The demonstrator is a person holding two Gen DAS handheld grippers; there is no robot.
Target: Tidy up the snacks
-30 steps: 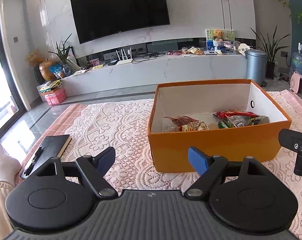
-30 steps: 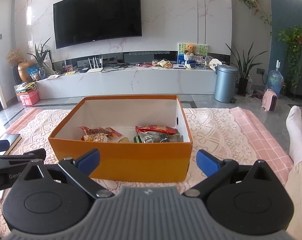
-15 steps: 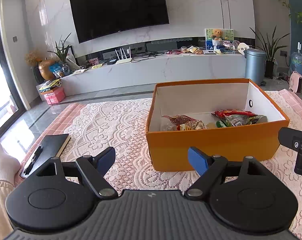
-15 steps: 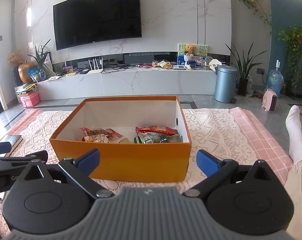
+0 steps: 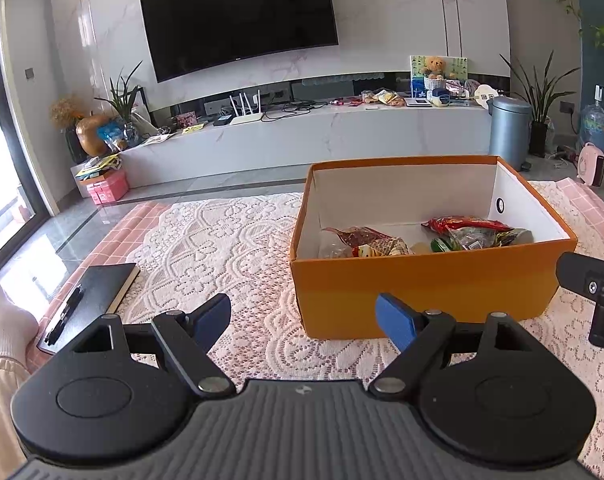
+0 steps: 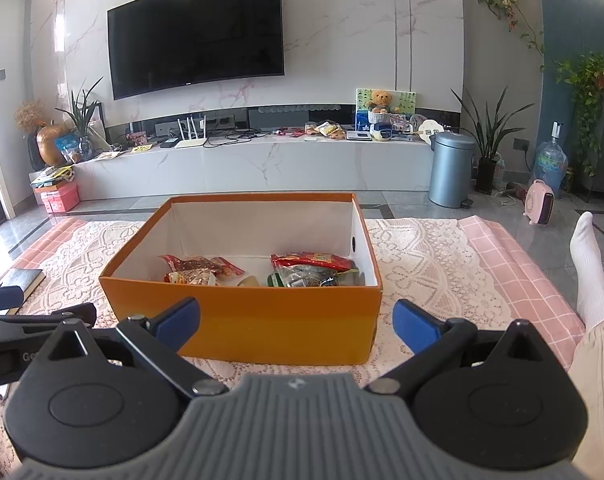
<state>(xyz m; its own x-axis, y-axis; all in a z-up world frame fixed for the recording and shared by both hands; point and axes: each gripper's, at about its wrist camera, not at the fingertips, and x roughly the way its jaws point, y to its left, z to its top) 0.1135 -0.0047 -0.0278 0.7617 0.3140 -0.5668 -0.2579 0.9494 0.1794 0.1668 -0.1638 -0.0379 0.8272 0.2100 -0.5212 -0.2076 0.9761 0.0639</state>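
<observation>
Now, status: both tools back off a touch vs. half a sec ago; box sits a bit lower in both views.
Meaning: prob. task near done, snacks already in box, none seen loose on the cloth.
Left tool (image 5: pixel 303 317): blue fingers spread wide, nothing btwn them, hovers short of box's near left corner.
Right tool (image 6: pixel 295 322): blue fingers spread wide, empty, centred on box's near wall, apart from it.
Orange open-top cardboard box w/ white inside (image 6: pixel 281 322): sits on the lace cloth, upright.
Snack packets: red foil-look packet (image 6: pixel 314 261) + green/clear ones toward right side of box; red/brown crinkly packet (image 6: pixel 199 266) toward left; all on box floor.
White lace cloth over pink checked sheet (image 5: pixel 205 248): covers the low bench under the box.
Black notebook w/ pen on top (image 5: pixel 89 304): left edge of cloth, well apart from box.
Person: white-socked foot (image 6: pixel 592 268) right of cloth, not in the way.
Obstacles: none btwn tools + box; tall near wall hides part of contents.
</observation>
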